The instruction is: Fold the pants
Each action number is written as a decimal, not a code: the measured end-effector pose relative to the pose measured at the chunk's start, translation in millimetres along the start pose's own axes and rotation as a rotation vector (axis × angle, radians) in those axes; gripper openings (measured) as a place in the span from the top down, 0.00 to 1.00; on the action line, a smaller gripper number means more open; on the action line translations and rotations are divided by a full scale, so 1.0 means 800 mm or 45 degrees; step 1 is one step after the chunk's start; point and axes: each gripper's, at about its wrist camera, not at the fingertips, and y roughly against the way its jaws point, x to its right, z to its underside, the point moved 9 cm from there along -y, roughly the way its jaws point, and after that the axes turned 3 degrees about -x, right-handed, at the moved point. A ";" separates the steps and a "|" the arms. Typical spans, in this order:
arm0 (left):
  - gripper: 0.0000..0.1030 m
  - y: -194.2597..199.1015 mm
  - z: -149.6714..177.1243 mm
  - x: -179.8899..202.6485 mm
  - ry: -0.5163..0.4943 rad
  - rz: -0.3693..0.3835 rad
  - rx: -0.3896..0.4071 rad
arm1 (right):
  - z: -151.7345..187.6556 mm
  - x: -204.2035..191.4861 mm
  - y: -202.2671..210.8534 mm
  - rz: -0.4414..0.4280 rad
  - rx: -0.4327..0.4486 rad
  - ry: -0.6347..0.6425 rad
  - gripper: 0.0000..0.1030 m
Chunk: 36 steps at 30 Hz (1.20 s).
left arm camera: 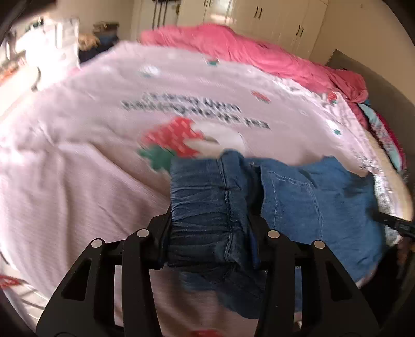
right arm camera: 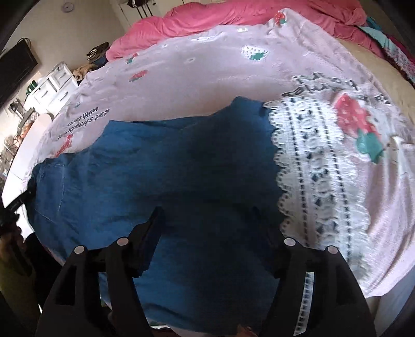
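Observation:
Blue denim pants (left arm camera: 311, 197) with a white lace hem (right arm camera: 319, 181) lie on a pale pink strawberry-print blanket (left arm camera: 77, 155). My left gripper (left arm camera: 210, 228) is shut on the gathered elastic waistband (left arm camera: 205, 207), which is bunched between its fingers and lifted off the blanket. In the right wrist view the pants (right arm camera: 155, 168) spread flat across the blanket (right arm camera: 207, 77). My right gripper (right arm camera: 210, 228) hovers over the leg fabric with its jaws wide apart and nothing between them.
A crumpled pink duvet (left arm camera: 246, 51) lies along the far side of the bed. White wardrobes (left arm camera: 285, 18) stand behind it. A white drawer unit (right arm camera: 49, 88) and clutter stand at the left. Folded colourful cloth (left arm camera: 384, 129) sits at the right bed edge.

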 end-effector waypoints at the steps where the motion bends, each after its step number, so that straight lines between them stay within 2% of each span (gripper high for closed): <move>1: 0.64 -0.002 0.002 -0.006 0.007 0.006 -0.007 | 0.001 0.005 0.002 0.012 0.008 -0.009 0.37; 2: 0.60 -0.008 0.004 -0.008 0.021 0.004 -0.024 | 0.002 0.010 0.003 0.013 0.013 -0.029 0.37; 3: 0.51 -0.019 0.011 -0.012 0.031 -0.012 -0.058 | 0.005 0.012 0.002 0.001 0.018 -0.041 0.36; 5: 0.48 -0.029 0.019 -0.014 0.061 -0.008 -0.087 | 0.008 0.013 -0.002 0.009 0.033 -0.034 0.36; 7: 0.47 -0.014 0.014 -0.015 0.088 0.025 -0.047 | 0.011 0.009 -0.003 0.041 0.050 0.016 0.35; 11: 0.42 0.035 -0.002 -0.008 0.053 -0.023 0.075 | 0.011 0.007 0.000 0.023 0.078 0.022 0.31; 13: 0.35 0.055 -0.016 0.011 -0.009 -0.014 0.121 | 0.005 0.006 0.013 0.042 0.153 0.011 0.31; 14: 0.33 0.061 -0.022 0.023 -0.037 0.004 0.133 | -0.001 0.004 0.030 0.036 0.234 0.011 0.31; 17: 0.30 0.056 -0.044 0.071 -0.129 0.099 0.130 | -0.019 0.008 0.062 0.014 0.375 -0.011 0.31; 20: 0.29 0.022 -0.060 0.135 -0.223 0.234 0.053 | -0.030 0.032 0.058 0.086 0.352 -0.044 0.31; 23: 0.29 -0.017 -0.064 0.189 -0.344 0.269 -0.046 | -0.042 0.041 0.048 0.036 0.298 -0.053 0.31; 24: 0.29 -0.033 -0.064 0.215 -0.412 0.295 -0.083 | -0.045 0.042 0.046 0.038 0.291 -0.031 0.31; 27: 0.29 -0.068 -0.061 0.252 -0.518 0.304 -0.164 | -0.053 0.043 0.035 0.067 0.282 0.027 0.31; 30: 0.29 -0.108 -0.057 0.268 -0.519 0.347 -0.255 | -0.043 0.049 0.022 0.049 0.250 -0.014 0.31; 32: 0.29 -0.130 -0.055 0.268 -0.502 0.346 -0.301 | -0.042 0.052 0.030 0.035 0.278 -0.039 0.31; 34: 0.29 -0.148 -0.055 0.269 -0.475 0.356 -0.329 | -0.042 0.054 0.033 0.018 0.291 -0.052 0.31; 36: 0.30 -0.156 -0.053 0.271 -0.439 0.409 -0.348 | -0.041 0.057 0.024 0.022 0.255 -0.071 0.27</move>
